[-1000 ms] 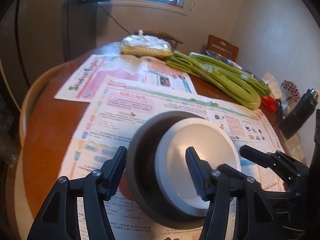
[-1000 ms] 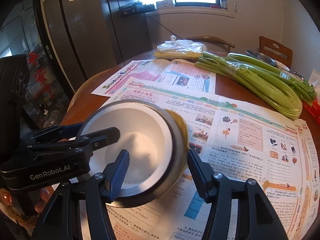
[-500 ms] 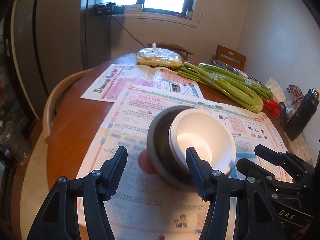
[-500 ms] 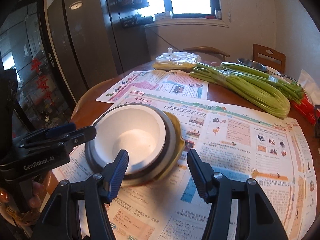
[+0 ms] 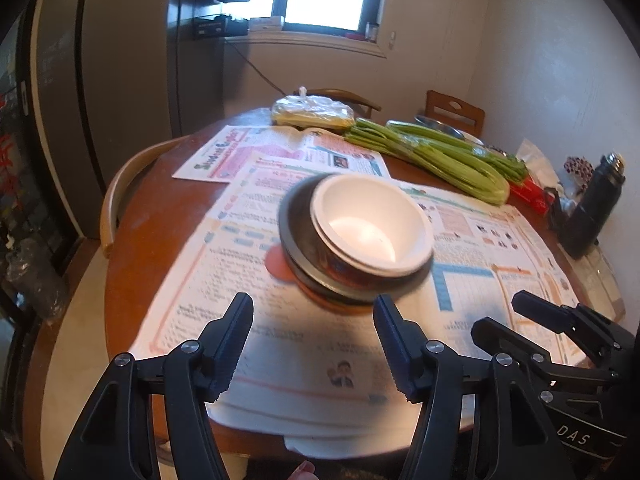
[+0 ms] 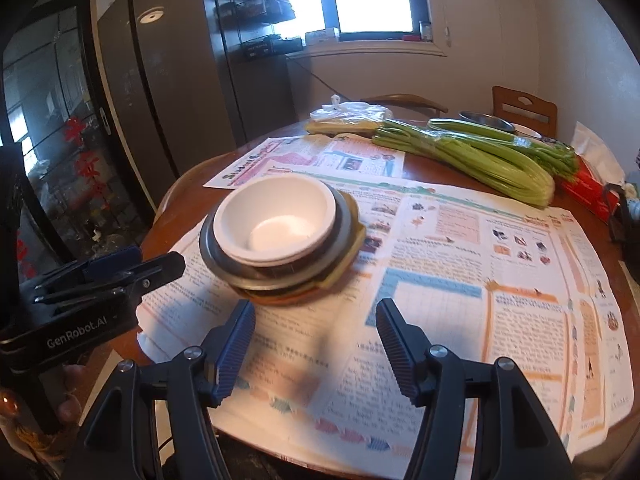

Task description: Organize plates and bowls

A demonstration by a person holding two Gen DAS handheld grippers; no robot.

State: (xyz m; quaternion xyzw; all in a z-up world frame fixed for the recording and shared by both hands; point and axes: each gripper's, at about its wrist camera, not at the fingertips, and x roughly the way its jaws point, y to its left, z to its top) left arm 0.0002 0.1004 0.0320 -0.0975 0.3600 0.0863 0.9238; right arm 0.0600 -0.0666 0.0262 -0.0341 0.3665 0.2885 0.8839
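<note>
Your round brown wooden table [image 5: 160, 216] fills both views, its top mostly covered by colourful printed newspaper sheets [image 5: 304, 344] that reach the near edge. At about 1 o'clock on the table lies a long bundle of green celery stalks [image 5: 448, 156], with a tied clear plastic bag of yellowish food [image 5: 312, 110] beside it at 12 o'clock and a dark flask [image 5: 596, 204] standing near the edge at 3 o'clock. Near the middle of the papers sits the stack you are sorting: a white round bowl [image 5: 372, 224] nested inside a dark metal-rimmed bowl [image 5: 304, 240], which rests on flatter pieces below, a reddish-orange edge showing at 9 o'clock and a yellowish edge [image 6: 356, 240] at 3 o'clock; I cannot tell exactly what those lower pieces are. Your left tool [image 5: 312, 340] hangs short of the stack at its 6 o'clock, jaws spread with only paper between them. Your right tool [image 6: 316, 344] hangs likewise near the stack's 5 o'clock, its jaws opening and holding nothing. Neither tool touches the bowls.
</note>
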